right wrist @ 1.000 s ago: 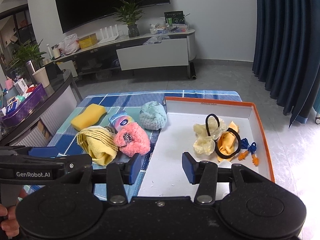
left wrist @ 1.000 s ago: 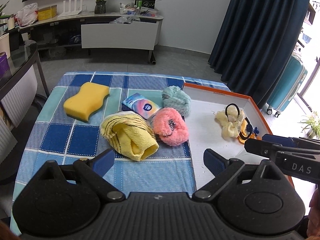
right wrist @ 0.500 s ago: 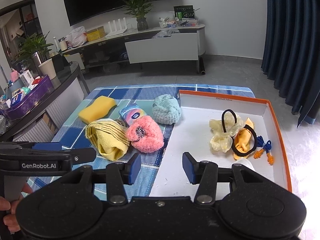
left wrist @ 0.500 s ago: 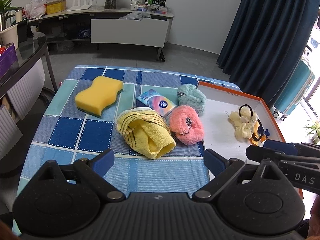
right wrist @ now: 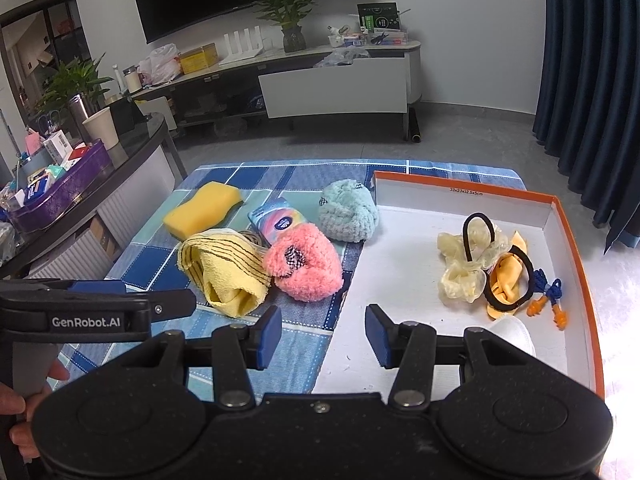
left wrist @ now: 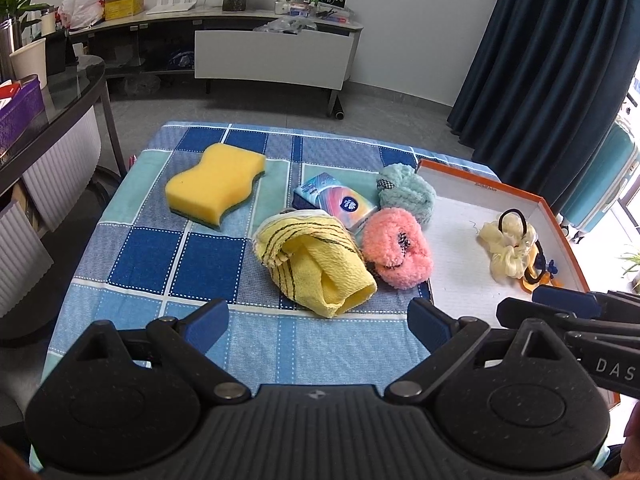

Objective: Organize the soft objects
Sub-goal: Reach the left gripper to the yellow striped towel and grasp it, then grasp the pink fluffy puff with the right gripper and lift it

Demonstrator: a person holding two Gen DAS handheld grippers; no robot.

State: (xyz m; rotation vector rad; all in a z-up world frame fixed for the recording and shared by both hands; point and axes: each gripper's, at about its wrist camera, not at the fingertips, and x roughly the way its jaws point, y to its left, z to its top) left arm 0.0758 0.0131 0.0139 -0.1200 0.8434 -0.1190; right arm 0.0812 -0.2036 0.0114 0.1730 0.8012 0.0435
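Observation:
On the blue checked tablecloth [left wrist: 160,264] lie a yellow sponge [left wrist: 214,182], a yellow striped cloth [left wrist: 316,258], a tissue pack [left wrist: 336,200], a pink fluffy scrunchie [left wrist: 398,248] and a teal fluffy scrunchie [left wrist: 408,194]. The orange-rimmed white box [right wrist: 576,232] holds a cream scrunchie [right wrist: 460,268], black hair ties, an orange cloth and orange earplugs [right wrist: 548,308]. My left gripper [left wrist: 318,326] is open and empty, above the near cloth edge. My right gripper [right wrist: 324,336] is open and empty, over the box's near left corner.
A glass side table [right wrist: 132,148] with a purple tray [right wrist: 60,188] stands to the left. A TV bench [right wrist: 336,84] is beyond the table, dark curtains [right wrist: 592,80] at the right. A teal suitcase [left wrist: 604,184] stands behind the box.
Both grippers have drawn back and risen a little, so the table objects look farther off. Nothing on the table or in the box has moved. Both stay open.

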